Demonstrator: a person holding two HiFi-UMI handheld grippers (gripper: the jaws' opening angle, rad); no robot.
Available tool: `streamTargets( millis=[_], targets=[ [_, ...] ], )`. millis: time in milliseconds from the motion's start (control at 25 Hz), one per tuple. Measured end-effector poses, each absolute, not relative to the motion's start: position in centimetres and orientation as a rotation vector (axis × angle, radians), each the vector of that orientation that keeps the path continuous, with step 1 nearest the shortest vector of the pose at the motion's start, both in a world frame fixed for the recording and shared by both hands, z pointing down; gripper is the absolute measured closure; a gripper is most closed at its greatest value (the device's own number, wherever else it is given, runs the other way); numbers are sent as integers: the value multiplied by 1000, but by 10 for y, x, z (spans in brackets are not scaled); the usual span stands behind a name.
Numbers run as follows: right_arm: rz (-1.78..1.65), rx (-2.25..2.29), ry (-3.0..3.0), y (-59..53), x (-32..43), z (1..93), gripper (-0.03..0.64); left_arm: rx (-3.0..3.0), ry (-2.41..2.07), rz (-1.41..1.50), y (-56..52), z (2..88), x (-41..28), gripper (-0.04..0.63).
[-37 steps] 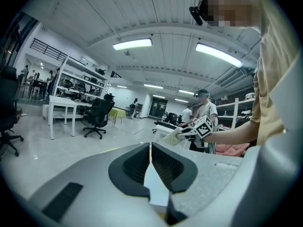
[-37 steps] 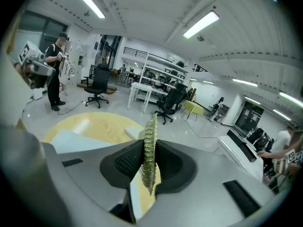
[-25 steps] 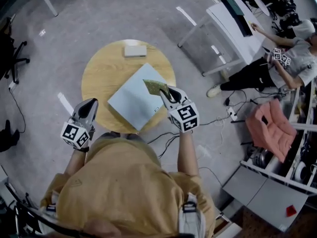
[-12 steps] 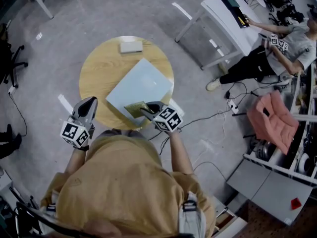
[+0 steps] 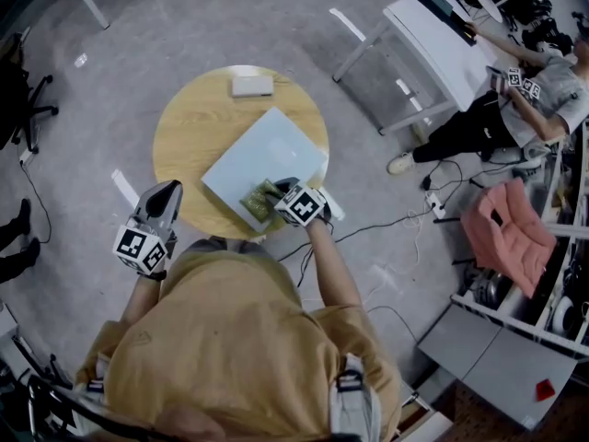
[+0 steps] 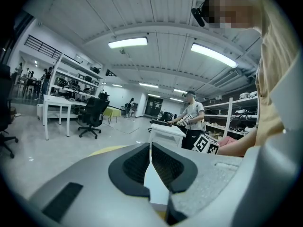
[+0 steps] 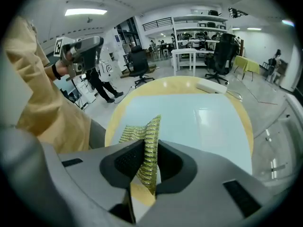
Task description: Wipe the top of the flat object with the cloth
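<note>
The right hand-held gripper is pinching the yellow-green cloth between closed jaws and pressing it onto the 6 o'clock corner of the pale flat object, which is lying on the round bench toward its 4 o'clock side. The left hand-held gripper is hovering off the bench's 8 o'clock edge, jaws together on nothing. Wiping is, I judge, under way at that near corner, with the broad stretch toward 12 o'clock seemingly remaining to be covered.

Left claw closed, held back; right claw clamped, extended.
</note>
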State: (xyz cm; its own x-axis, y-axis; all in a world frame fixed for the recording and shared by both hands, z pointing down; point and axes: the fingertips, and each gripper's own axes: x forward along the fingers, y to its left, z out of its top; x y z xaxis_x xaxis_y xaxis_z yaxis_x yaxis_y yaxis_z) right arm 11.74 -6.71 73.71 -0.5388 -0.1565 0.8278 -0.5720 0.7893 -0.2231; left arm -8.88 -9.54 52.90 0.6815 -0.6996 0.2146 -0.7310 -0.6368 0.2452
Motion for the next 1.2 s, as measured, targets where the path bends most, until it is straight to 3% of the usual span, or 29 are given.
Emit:
streamTargets(
  millis=[1200],
  targets=[
    [394, 899, -1819, -190, 251, 740, 549, 2521, -1270, 140, -91, 529, -118, 580]
  ],
)
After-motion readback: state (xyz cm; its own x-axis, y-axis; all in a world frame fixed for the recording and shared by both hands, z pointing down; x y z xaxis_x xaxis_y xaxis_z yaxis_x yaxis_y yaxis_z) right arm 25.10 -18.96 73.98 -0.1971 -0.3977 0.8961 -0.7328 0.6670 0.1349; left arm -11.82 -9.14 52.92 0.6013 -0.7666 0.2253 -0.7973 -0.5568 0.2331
